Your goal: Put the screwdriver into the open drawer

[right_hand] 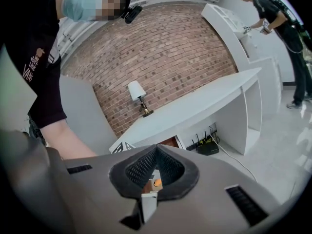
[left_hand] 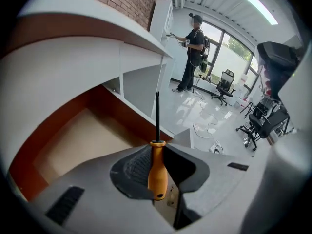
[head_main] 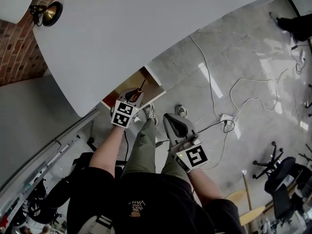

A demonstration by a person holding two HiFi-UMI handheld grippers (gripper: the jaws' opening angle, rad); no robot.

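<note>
- Clamping the orange handle of the screwdriver [left_hand: 157, 172], the fingers of the left gripper [left_hand: 157, 150] hold it with its dark shaft pointing straight out past their tips.
- The screwdriver hangs over the outer rim of the open drawer [left_hand: 73, 140], whose brown bottom shows wide and bare beside the shaft.
- The drawer juts out from under the curved edge of the white worktop [head_main: 146, 28].
- The fingers of the right gripper [right_hand: 156, 152] are pressed together with nothing between them. This gripper sits lower, well apart from the drawer, over the glossy floor [head_main: 243, 57].
- A white cable [head_main: 209, 82] trails across that floor beside the drawer.
</note>
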